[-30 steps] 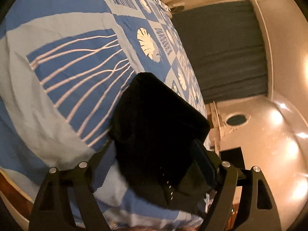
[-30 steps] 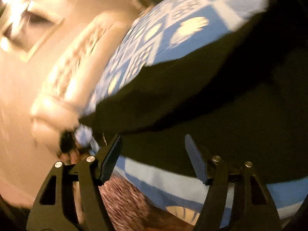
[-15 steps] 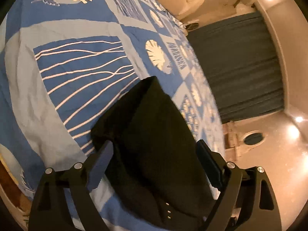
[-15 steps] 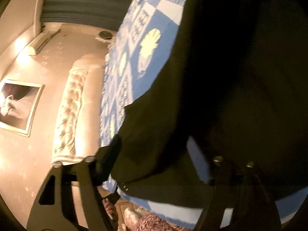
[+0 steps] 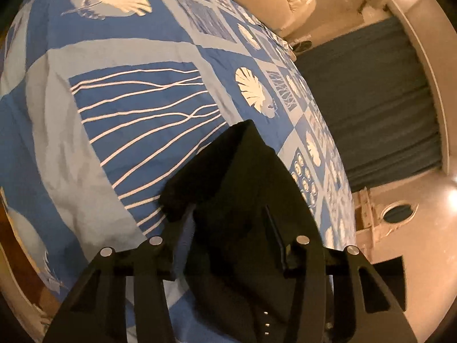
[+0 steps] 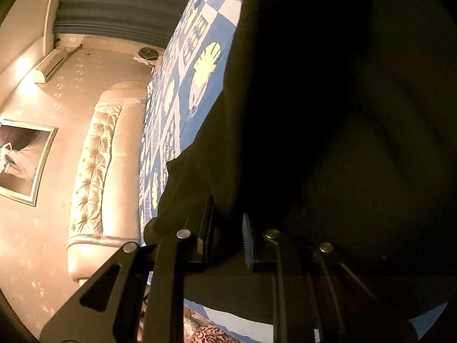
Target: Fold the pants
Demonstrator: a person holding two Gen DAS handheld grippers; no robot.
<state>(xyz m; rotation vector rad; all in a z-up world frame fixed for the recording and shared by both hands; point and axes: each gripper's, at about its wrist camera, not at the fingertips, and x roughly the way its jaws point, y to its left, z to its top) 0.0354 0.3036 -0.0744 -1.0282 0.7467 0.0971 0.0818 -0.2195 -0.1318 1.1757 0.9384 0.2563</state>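
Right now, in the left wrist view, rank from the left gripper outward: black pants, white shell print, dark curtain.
1. Black pants: between the left gripper jaws.
2. White shell print: on the bedspread beyond the pants.
3. Dark curtain: far wall, right.

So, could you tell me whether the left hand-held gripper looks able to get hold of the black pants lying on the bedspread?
Probably yes: the left hand-held gripper has just been closing around a bunched fold of the pants, with nothing in the way.
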